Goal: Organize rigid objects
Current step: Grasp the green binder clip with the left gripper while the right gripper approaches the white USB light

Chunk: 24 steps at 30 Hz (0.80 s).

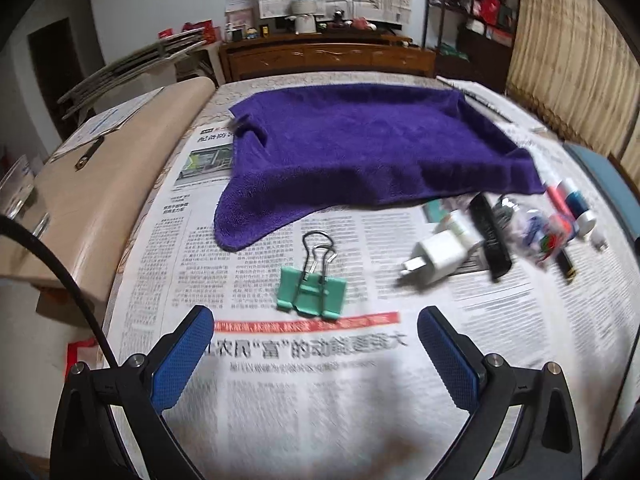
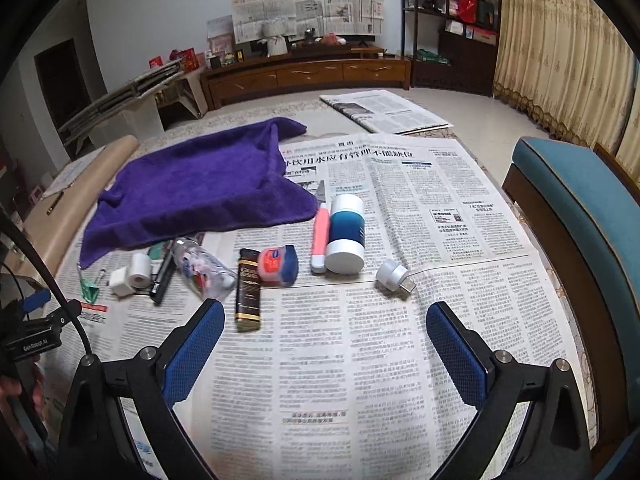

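Observation:
A green binder clip lies on the newspaper just ahead of my open, empty left gripper. To its right lie a white charger plug, a black tube and a clear bottle. In the right wrist view a row of objects lies ahead of my open, empty right gripper: a black and gold box, a small pink-lidded jar, a pink tube, a blue and white bottle and a white USB lamp. The clip and charger show at left.
A purple towel lies spread at the back of the newspaper-covered table. A tan cushion borders the left side and a blue chair seat the right. Another newspaper lies farther back.

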### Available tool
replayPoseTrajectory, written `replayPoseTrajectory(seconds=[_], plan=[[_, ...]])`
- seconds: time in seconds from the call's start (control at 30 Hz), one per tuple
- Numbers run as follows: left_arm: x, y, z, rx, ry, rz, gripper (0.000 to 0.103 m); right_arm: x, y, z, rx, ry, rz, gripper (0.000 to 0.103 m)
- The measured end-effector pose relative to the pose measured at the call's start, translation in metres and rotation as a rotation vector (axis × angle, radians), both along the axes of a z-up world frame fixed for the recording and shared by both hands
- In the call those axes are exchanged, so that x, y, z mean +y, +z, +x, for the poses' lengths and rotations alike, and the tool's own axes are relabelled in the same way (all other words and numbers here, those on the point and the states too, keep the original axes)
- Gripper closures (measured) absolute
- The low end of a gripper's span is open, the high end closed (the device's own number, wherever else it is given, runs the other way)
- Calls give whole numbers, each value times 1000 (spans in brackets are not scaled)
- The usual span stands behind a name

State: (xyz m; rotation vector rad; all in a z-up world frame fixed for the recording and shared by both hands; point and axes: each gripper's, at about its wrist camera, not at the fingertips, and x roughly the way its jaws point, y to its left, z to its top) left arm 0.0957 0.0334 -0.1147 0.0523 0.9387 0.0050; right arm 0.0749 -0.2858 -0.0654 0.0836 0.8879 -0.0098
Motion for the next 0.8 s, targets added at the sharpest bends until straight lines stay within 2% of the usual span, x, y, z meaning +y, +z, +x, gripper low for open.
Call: replayPoseTrajectory(seconds=[0.07, 0.2, 0.27, 0.37, 0.43, 0.53, 0.7, 0.8], plan=[[2, -6, 7, 13, -15, 17, 1, -2, -6, 4, -1, 9, -1, 3], [4, -21, 18, 31, -57, 38, 28, -6, -16, 14, 7, 23, -5, 6], [7, -23, 20, 23, -79, 18, 30, -8, -20, 18, 18, 33, 0, 9], [8, -23, 21, 11, -134, 4, 38, -13, -23, 24, 29, 49, 28, 10], [9, -23, 22, 4, -183, -25, 53, -18, -24, 26, 30, 57, 45, 12], [6, -23, 24, 2, -220, -46, 64, -23, -27, 28, 28, 60, 46, 16], [5, -23, 24, -5, -219, -46, 64, -31, -31, 27, 18, 68, 66, 20], [5, -23, 24, -5, -208, -47, 64, -32, -39, 33, 43, 63, 35, 22]])
